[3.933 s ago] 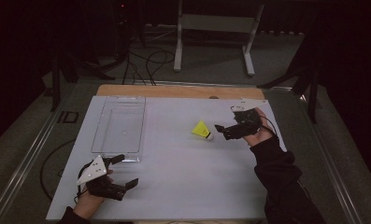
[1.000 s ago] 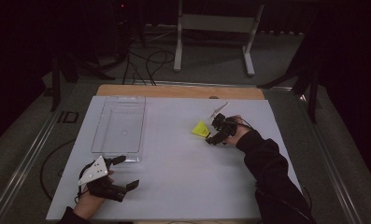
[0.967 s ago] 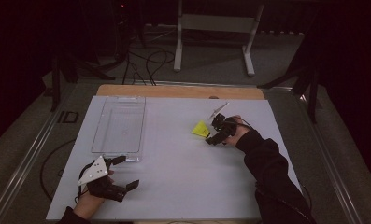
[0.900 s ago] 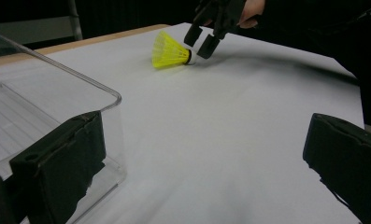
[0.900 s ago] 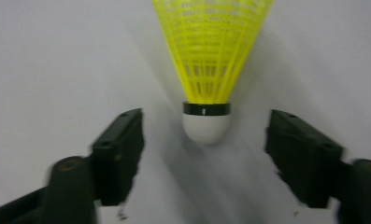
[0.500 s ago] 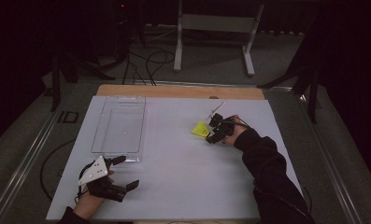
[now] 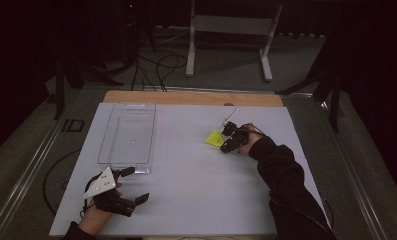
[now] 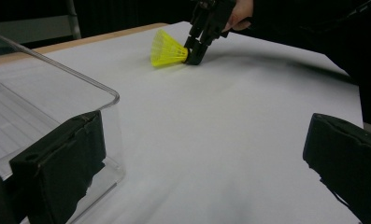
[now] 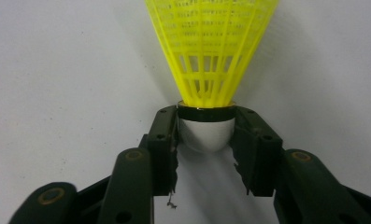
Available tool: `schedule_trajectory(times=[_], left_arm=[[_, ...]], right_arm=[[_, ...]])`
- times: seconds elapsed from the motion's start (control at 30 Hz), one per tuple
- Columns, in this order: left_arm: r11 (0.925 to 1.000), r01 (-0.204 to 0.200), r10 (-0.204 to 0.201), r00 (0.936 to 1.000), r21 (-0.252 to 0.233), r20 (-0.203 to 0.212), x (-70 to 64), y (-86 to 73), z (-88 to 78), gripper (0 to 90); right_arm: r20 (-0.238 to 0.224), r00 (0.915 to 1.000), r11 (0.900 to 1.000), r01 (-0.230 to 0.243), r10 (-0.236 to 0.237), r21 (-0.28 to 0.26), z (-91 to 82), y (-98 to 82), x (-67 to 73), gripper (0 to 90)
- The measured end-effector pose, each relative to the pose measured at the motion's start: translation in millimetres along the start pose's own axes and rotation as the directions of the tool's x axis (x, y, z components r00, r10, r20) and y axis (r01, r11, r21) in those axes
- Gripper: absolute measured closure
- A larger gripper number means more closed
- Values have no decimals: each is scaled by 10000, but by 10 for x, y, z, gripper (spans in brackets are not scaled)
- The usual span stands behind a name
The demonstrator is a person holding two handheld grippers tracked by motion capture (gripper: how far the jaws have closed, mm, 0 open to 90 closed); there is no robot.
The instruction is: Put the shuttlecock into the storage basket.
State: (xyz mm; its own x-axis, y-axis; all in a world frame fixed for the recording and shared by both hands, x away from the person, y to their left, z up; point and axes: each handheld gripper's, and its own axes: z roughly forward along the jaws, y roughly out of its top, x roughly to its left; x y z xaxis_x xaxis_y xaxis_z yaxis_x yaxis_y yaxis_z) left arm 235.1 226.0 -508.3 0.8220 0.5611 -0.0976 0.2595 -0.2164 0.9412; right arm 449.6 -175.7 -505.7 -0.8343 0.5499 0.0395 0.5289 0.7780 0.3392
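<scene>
1. A yellow shuttlecock (image 9: 211, 51) lies on its side on the white table (image 7: 201, 170), right of centre toward the far edge.
2. The right gripper (image 9: 205, 130) has just been closing its jaws, and they now clamp the shuttlecock's white cork base from both sides.
3. The left gripper (image 7: 131, 185) rests at the near left, jaws wide apart, holding nothing.
4. A clear plastic tray (image 7: 128, 135) sits just beyond the left gripper, well apart from the shuttlecock.

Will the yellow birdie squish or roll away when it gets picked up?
The shuttlecock probably weighs very little: its skirt is thin open mesh, which likely bends if squeezed. The right gripper clamps its rounded white cork instead, so it should lift safely, though that smooth cork might slip.
</scene>
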Motion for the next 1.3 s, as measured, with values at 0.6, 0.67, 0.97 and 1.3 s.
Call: schedule_trajectory(times=[0.6,0.67,0.97,1.3], left_arm=[[10000,-19,19,10000,64,32,1,-1,4,0],[10000,-28,27,10000,71,39,0,-1,6,1],[10000,-17,17,10000,66,24,3,-2,8,1],[10000,-12,12,10000,71,3,1,-3,11,1]], right_arm=[[-336,9994,9999,109,-106,84,-47,39,13,653],[-490,9987,9999,111,-110,11,-70,40,13,653],[-489,9988,9999,0,7,128,-170,37,43,655],[-455,9974,9983,-542,551,191,-305,66,119,655]])
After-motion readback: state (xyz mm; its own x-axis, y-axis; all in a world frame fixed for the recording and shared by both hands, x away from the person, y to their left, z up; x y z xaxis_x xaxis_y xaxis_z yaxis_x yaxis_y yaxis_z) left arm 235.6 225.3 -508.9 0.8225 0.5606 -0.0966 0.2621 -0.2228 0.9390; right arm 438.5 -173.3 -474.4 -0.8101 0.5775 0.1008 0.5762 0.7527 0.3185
